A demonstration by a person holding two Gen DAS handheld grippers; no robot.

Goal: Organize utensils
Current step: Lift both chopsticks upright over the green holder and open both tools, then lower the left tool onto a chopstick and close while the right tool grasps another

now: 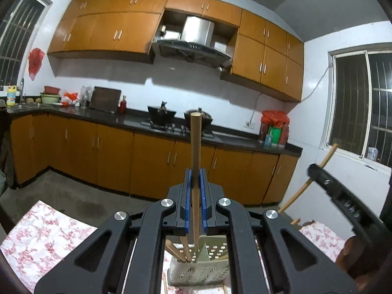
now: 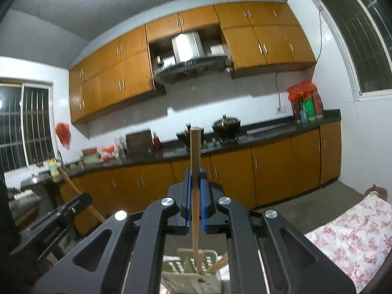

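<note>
My left gripper (image 1: 195, 180) is shut on a brown wooden chopstick (image 1: 196, 144) held upright, its lower end inside a pale green perforated utensil holder (image 1: 210, 267) below, where other wooden chopsticks (image 1: 175, 250) stand. My right gripper (image 2: 195, 181) is shut on a lighter wooden chopstick (image 2: 195, 161), also upright, its lower end in the same holder (image 2: 186, 269). The right gripper with its chopstick also shows in the left wrist view (image 1: 318, 171); the left gripper shows in the right wrist view (image 2: 80, 201).
The holder stands on a table with a pink floral cloth (image 1: 44, 235) that also shows in the right wrist view (image 2: 348, 235). Beyond are orange kitchen cabinets (image 1: 152, 161), a dark countertop (image 1: 232, 139) with woks, and a barred window (image 1: 362, 107).
</note>
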